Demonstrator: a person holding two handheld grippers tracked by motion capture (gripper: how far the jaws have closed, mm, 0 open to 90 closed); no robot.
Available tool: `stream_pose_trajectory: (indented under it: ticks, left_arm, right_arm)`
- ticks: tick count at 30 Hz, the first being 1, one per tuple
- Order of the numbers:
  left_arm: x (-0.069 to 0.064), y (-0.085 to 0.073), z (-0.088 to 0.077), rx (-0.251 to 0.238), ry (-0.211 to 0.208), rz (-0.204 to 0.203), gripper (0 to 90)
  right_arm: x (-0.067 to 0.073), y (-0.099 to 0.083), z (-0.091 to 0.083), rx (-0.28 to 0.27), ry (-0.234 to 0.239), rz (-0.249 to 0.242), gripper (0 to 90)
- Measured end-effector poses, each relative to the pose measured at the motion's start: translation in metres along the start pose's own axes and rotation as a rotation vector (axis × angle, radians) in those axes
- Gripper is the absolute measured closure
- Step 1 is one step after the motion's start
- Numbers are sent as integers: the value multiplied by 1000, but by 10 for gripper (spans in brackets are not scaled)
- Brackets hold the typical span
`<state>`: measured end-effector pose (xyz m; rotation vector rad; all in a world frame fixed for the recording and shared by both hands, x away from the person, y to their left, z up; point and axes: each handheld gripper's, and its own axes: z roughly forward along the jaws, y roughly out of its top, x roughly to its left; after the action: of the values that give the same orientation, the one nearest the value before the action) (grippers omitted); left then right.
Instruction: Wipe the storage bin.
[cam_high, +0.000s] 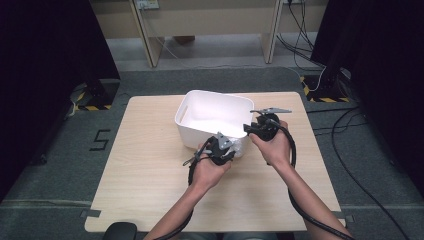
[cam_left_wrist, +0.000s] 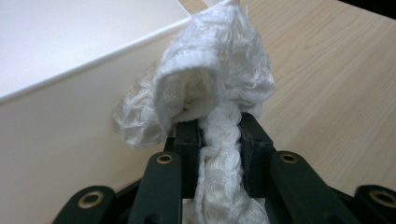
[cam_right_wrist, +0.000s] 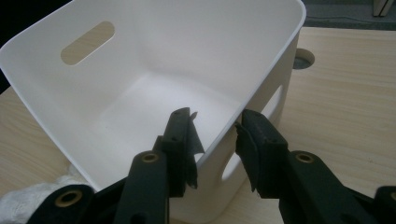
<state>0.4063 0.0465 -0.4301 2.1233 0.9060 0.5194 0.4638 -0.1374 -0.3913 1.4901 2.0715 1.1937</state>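
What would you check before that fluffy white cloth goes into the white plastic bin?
1. Left gripper shut on the fluffy white cloth: ok.
2. Cloth raised above the white plastic bin: not ok, it hangs beside the outer wall.
3. Right gripper steadying the bin: cannot tell; its jaws straddle the rim, one inside, one outside, with a gap showing.
4. Bin empty inside: ok.
5. Bin standing flat on the light wooden table: ok.

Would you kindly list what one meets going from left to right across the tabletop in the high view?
Bare table → left tool, shut on the white cloth beside the white bin → right tool, at the bin's near right wall → bare table again.
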Motion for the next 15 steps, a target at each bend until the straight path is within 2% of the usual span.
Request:
stream_pose_trajectory:
  ticks: [15]
  left_arm:
    - [0,-8,10,32,7,4,729]
  right_arm:
    - [0,0,0,1,0,0,649]
